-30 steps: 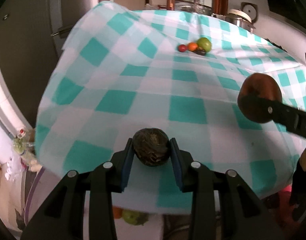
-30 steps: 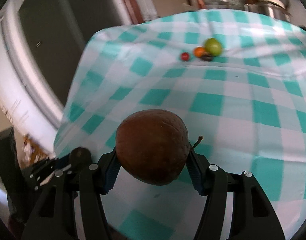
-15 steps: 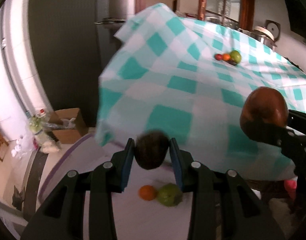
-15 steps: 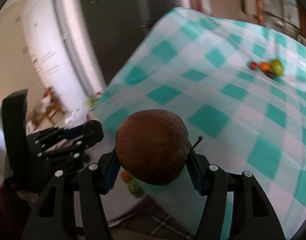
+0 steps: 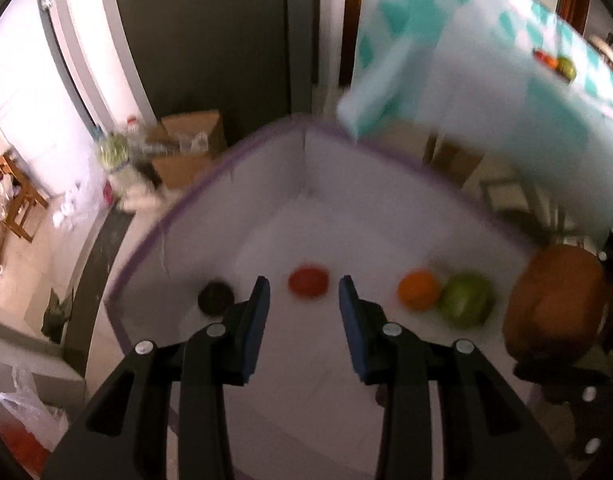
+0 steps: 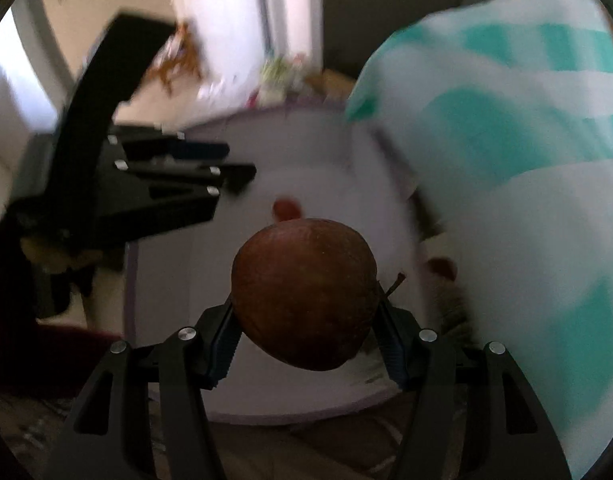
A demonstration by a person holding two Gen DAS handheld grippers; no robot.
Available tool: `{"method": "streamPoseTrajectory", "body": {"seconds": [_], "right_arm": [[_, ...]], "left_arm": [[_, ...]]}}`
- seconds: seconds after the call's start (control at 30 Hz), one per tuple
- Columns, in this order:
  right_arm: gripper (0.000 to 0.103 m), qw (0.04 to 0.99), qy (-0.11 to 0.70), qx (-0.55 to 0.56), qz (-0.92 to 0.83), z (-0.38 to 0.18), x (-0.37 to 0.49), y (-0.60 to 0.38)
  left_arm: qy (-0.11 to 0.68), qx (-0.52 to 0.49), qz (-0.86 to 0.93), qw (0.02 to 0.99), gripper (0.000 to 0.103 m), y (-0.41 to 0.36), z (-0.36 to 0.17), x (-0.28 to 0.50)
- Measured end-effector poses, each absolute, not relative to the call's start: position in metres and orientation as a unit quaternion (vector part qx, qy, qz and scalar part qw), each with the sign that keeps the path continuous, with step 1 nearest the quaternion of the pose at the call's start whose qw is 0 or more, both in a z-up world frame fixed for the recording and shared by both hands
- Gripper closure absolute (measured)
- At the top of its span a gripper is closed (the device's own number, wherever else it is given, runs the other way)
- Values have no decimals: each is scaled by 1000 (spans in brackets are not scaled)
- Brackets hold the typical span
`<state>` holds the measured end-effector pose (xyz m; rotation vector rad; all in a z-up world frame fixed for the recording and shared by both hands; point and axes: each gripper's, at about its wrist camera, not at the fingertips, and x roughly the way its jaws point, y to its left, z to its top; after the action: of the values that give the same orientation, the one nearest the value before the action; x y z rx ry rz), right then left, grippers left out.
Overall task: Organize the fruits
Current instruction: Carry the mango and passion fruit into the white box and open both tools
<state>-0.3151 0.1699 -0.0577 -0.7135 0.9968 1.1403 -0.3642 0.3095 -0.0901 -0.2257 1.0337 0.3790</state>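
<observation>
Matt, wrinkled brown apple; checked tablecloth looks like soft cloth.

A big white box with a thin purple edge sits low in the middle of the left wrist picture. Four fruits lie on its white bottom. A small dark round fruit is at the lower left. A red fruit is in the middle. An orange fruit and a green fruit are at the right, side by side and touching. At the upper right is a table with a green and white checked cloth. A few small fruits lie on it, blurry, near the right edge.
</observation>
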Motion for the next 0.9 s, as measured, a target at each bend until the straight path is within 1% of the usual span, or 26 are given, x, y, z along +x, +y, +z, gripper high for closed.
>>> {"method": "streamPoseTrajectory", "body": {"seconds": [0.1,0.27,0.4,0.43,0.5,0.57,0.63,0.73,0.77,0.9], "right_arm": [[44,628,469,-357,509,-86,-323,185],[44,575,471,-447,498,-129,-347,206],[44,554,469,-483,489,-147,-353,211],[44,551,469,-490,487,-150,-354,213],[44,547,478,-488,484,-154,-351,215],[44,546,487,-485,478,-156,-348,217],[44,548,497,-483,468,-157,-343,217],[43,554,497,-479,467,-155,-340,212],[39,559,492,-476,468,-152,-340,211],[37,566,492,-453,483,-139,-337,207]], "left_arm": [[521,-109,174,828,67,311,-110,-367],[574,-114,176,791,67,311,-140,-366],[597,-114,181,773,66,312,-158,-368],[601,-113,182,770,63,312,-161,-368],[608,-106,189,764,61,312,-165,-369],[608,-108,188,764,47,313,-165,-371],[602,-109,190,768,36,315,-163,-372],[601,-109,190,769,33,315,-161,-369],[601,-108,191,769,33,314,-161,-368],[603,-105,193,767,30,313,-160,-366]]}}
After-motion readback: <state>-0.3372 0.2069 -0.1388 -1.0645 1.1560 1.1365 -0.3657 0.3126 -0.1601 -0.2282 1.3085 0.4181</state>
